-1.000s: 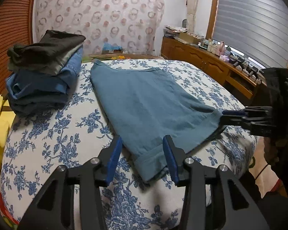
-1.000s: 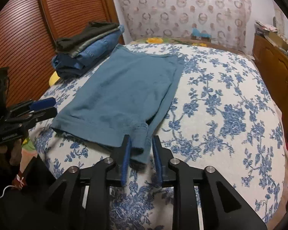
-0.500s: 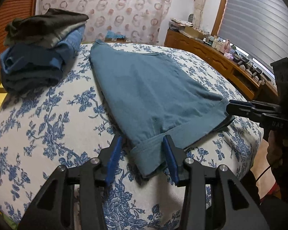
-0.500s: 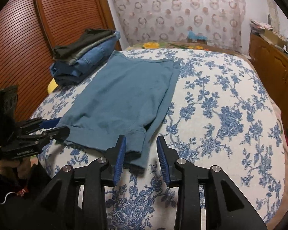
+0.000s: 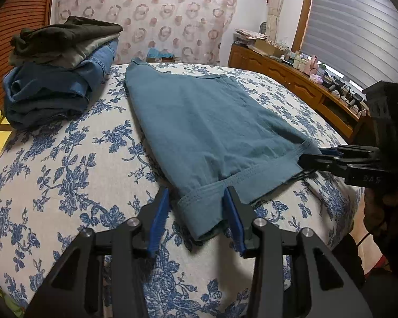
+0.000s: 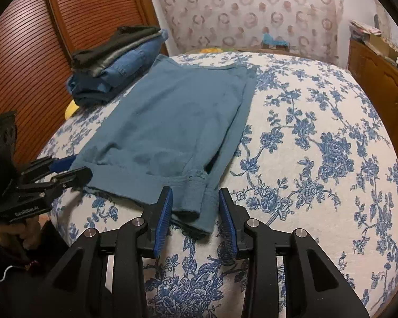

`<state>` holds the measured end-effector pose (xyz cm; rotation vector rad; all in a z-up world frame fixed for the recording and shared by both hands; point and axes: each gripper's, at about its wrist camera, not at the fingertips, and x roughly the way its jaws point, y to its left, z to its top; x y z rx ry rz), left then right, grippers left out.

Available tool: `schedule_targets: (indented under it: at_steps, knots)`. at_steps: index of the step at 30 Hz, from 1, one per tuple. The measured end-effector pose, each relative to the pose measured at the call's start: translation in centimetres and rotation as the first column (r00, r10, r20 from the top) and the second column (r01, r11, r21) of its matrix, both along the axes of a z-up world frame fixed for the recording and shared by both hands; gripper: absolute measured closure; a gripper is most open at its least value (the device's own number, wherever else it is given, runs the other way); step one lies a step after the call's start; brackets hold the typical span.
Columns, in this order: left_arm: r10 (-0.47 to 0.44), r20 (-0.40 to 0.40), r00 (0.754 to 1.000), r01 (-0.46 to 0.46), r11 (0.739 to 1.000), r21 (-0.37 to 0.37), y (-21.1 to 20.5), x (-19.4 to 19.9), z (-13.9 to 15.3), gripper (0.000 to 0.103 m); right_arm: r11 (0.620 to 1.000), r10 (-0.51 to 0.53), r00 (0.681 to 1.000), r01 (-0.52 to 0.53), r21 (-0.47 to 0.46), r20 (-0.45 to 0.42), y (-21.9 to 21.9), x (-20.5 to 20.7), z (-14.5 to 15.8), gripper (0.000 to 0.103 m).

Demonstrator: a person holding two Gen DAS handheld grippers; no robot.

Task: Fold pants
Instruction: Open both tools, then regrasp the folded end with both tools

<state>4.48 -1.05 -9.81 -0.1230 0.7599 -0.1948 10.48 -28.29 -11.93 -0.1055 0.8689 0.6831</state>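
On the floral bedspread, teal pants lie flat, apparently folded double.

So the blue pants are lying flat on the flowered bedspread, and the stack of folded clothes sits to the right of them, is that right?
Not quite. The blue pants do lie flat on the flowered bedspread, but the stack of folded clothes sits to their left, near the wooden slatted doors. Both wrist views show it there.
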Motion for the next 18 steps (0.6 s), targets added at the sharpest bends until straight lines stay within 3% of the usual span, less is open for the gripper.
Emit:
schedule_targets:
  at_steps: [7,14,18]
  knots:
    - [0.010,0.003,1.000,-0.010,1.000,0.016,-0.42,-0.59,-0.14,0.070,1.000,0.004,1.000,-0.004,0.008,-0.001,-0.04,0.05,-0.03,0.069]
    - [0.003,0.008,1.000,-0.003,1.000,-0.017,-0.02,-0.74,-0.17,0.084,1.000,0.019,0.999,-0.020,0.024,0.030,-0.10,-0.21,0.43,0.087]
    - [-0.008,0.024,1.000,0.010,0.999,-0.045,0.33,-0.94,0.44,0.092,0.999,0.030,0.999,-0.031,0.030,0.041,0.03,-0.39,0.75,0.091]
